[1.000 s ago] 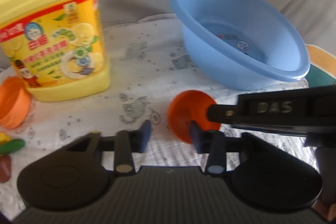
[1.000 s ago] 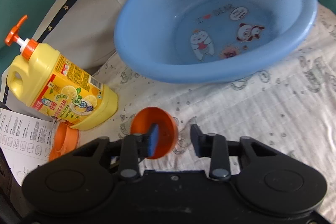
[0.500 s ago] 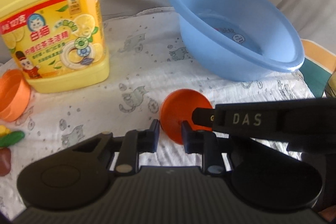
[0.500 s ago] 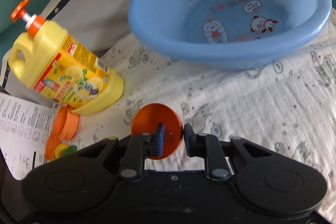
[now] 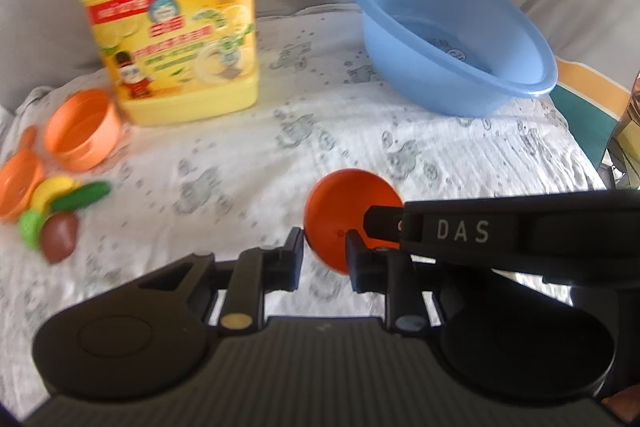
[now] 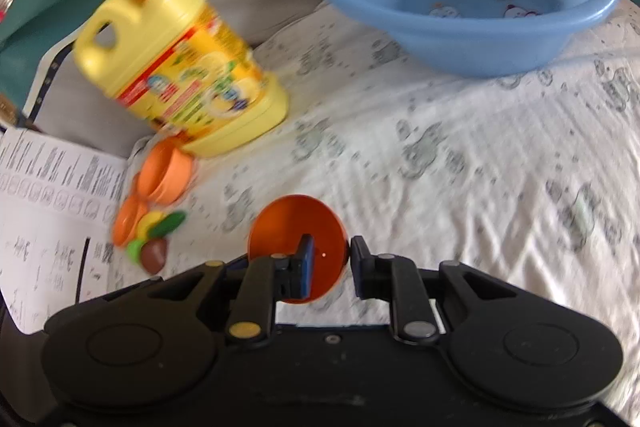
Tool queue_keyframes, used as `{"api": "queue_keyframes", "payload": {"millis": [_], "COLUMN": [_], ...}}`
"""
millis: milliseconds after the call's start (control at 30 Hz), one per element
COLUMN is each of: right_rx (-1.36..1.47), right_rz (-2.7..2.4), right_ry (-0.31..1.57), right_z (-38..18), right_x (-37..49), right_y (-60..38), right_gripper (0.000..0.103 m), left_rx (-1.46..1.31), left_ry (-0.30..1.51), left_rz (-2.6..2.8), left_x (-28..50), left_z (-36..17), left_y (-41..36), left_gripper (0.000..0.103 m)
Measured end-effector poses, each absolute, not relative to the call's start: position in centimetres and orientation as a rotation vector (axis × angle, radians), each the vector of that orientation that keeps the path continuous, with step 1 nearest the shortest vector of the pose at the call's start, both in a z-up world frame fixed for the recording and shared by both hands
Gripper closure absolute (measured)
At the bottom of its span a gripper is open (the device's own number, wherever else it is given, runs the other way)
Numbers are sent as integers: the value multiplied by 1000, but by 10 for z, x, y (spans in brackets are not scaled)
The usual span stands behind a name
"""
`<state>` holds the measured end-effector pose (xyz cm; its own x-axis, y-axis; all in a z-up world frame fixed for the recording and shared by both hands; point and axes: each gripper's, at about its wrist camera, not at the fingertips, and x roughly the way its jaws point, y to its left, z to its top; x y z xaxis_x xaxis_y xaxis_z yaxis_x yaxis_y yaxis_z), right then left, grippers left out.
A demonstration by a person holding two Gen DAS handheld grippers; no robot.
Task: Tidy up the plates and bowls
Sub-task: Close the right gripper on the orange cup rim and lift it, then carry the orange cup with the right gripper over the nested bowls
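Observation:
A small orange bowl (image 5: 344, 211) hangs tilted just above the white cat-print cloth (image 5: 248, 163). My left gripper (image 5: 324, 251) is shut on its lower rim. My right gripper (image 6: 330, 259) is shut on the same orange bowl (image 6: 292, 227), with one pad inside the bowl and the other outside its wall. In the left wrist view the right gripper's black arm (image 5: 500, 231) reaches in from the right. At the far right stands a large blue basin (image 5: 440, 87), which also appears as the blue basin (image 6: 460, 47) in the right wrist view. A paler orange bowl (image 5: 82, 129) lies at the left.
A yellow detergent bottle (image 5: 172, 27) with an orange pump stands at the back left. Beside the paler bowl lie an orange dish (image 5: 16, 183) and toy vegetables (image 5: 60, 215). A printed paper sheet (image 6: 44, 219) lies past the cloth's left edge.
Both grippers have shut on the orange bowl. They have pulled back and upward with it, so the bottle and basin look farther away and the toys at the left have come into view.

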<state>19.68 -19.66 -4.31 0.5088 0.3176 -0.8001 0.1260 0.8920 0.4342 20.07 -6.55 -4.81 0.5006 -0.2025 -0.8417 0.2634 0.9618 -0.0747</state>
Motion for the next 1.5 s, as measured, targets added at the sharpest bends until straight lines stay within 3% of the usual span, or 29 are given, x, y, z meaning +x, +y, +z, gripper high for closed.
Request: {"api": "queue_keyframes", "payload": {"millis": [900,1500], "right_rx": [391,421], "right_rz": [286,238], "right_ry": [1061,1077], "right_z": [14,7], "right_x": [46,-15], "right_y": [-126,-178], "right_gripper": [83,83], "left_rx": [-48,3], "left_ry": [971,994], "left_rz": [-202,-298], "left_x": [29,-23], "left_z": [12,6], "left_y": [13,-35], "left_gripper": [81,80]}}
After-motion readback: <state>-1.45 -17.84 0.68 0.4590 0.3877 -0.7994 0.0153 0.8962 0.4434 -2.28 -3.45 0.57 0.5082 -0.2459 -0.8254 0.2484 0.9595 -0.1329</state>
